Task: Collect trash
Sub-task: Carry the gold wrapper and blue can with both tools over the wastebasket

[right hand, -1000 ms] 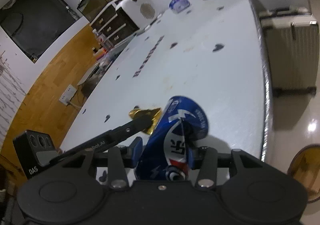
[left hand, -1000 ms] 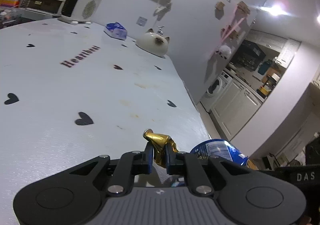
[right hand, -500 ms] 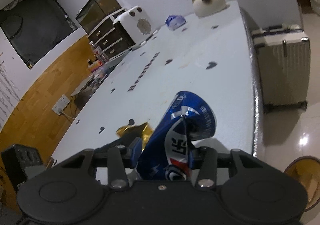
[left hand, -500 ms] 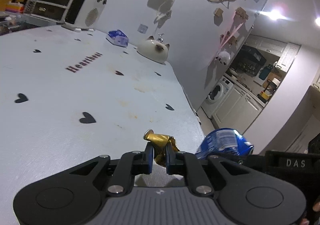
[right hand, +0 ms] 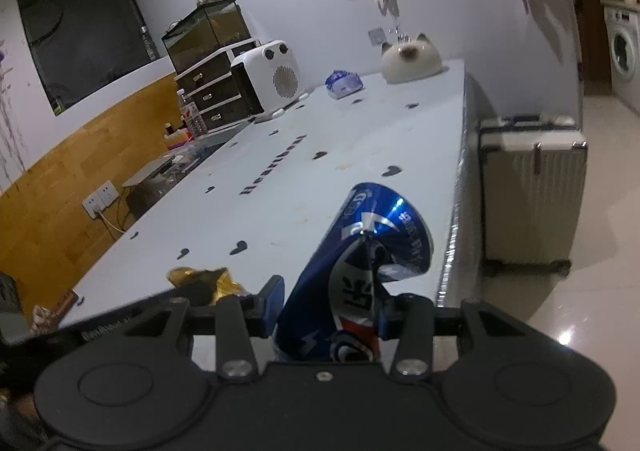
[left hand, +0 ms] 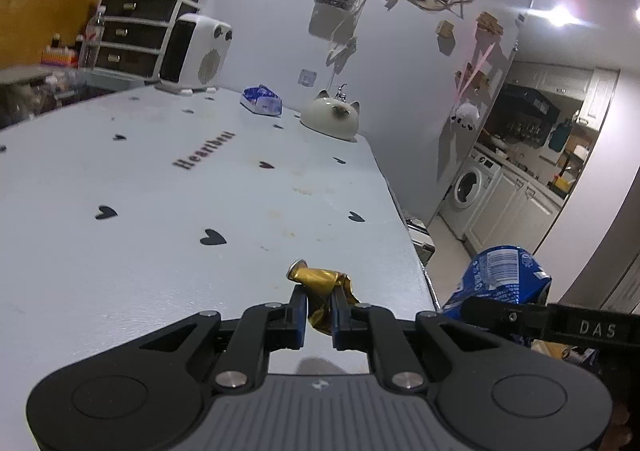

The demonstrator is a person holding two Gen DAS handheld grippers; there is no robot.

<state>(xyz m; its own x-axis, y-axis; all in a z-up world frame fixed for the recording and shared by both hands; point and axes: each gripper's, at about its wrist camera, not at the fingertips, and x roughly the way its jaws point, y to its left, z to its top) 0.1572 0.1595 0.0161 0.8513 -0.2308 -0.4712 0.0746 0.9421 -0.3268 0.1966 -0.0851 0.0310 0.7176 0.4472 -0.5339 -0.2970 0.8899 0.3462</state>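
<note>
My left gripper is shut on a crumpled gold foil wrapper, held a little above the white table near its right edge. The same gold wrapper shows at the lower left of the right wrist view. My right gripper is shut on a crushed blue drink can, which sticks up and forward between the fingers. From the left wrist view the blue can hangs just past the table's right edge, beside my left gripper.
At the table's far end stand a white heater, a blue tissue pack and a white cat-shaped dish. A pale suitcase stands on the floor by the table's right side. Drawers are at the far left.
Both grippers have lifted and tilted upward with their loads; more of the wall and far table end shows. The can and the wrapper stay held side by side.
</note>
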